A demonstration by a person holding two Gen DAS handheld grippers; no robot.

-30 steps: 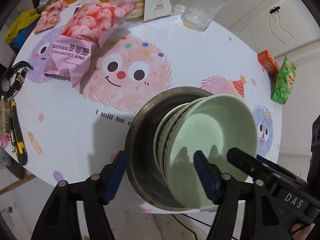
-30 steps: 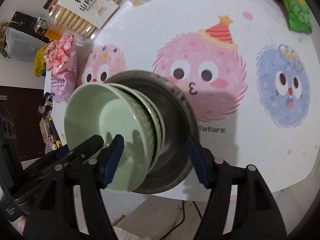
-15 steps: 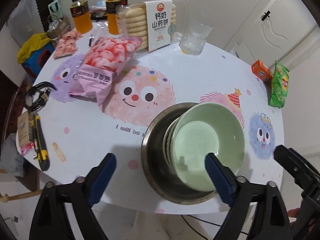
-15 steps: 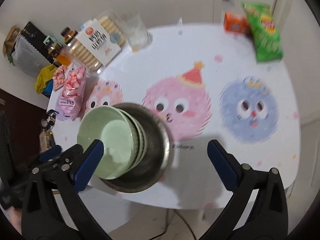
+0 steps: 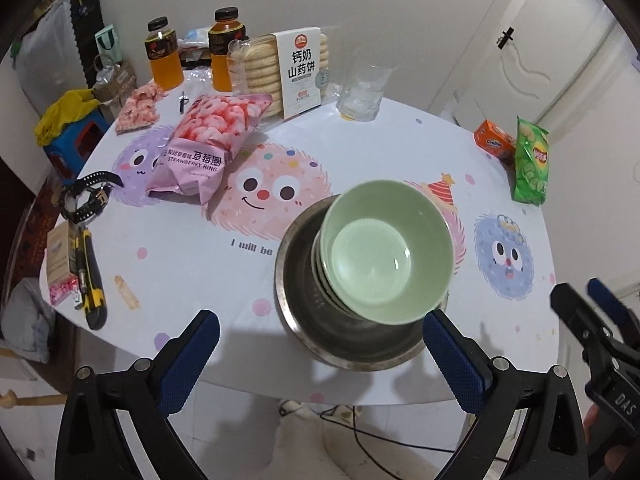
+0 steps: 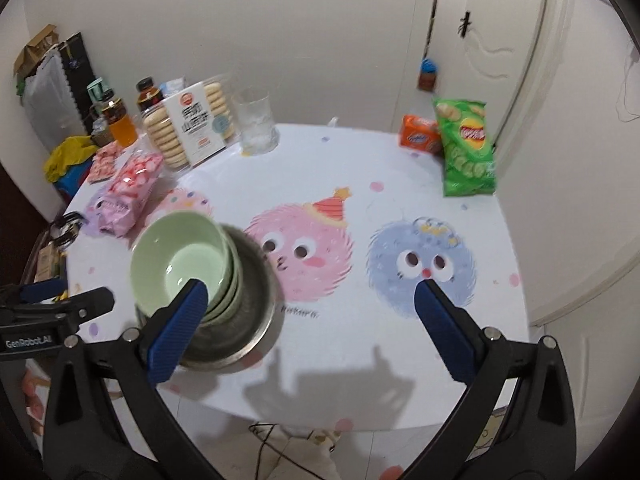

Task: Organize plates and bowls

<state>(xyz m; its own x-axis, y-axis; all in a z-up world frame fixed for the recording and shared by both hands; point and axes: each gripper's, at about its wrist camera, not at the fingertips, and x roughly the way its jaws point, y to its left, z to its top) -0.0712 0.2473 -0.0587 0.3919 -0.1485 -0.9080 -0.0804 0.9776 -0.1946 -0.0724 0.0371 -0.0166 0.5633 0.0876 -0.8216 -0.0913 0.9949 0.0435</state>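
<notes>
From the left wrist view, the left gripper stands wide, its blue pads apart and holding nothing, hanging just short of the bench edge. Dead ahead sits the metal bowl near that front edge, and nested inside it are the green bowls, the top one tilted toward the right of the metal bowl. Left of the metal bowl and farther back lies the pink snack bag; behind that, the biscuit box with a clear glass just beside it. Far right of the metal bowl, the green chip bag lies at the bench rim. The other gripper's black frame shows low on the right. Over to the right wrist view, a little blurred: the right gripper is also spread wide and empty, its left pad overlapping the green bowls in the frame, though touching cannot be judged. The metal bowl holds the stack, and the green chip bag lies far to its right at the back.
</notes>
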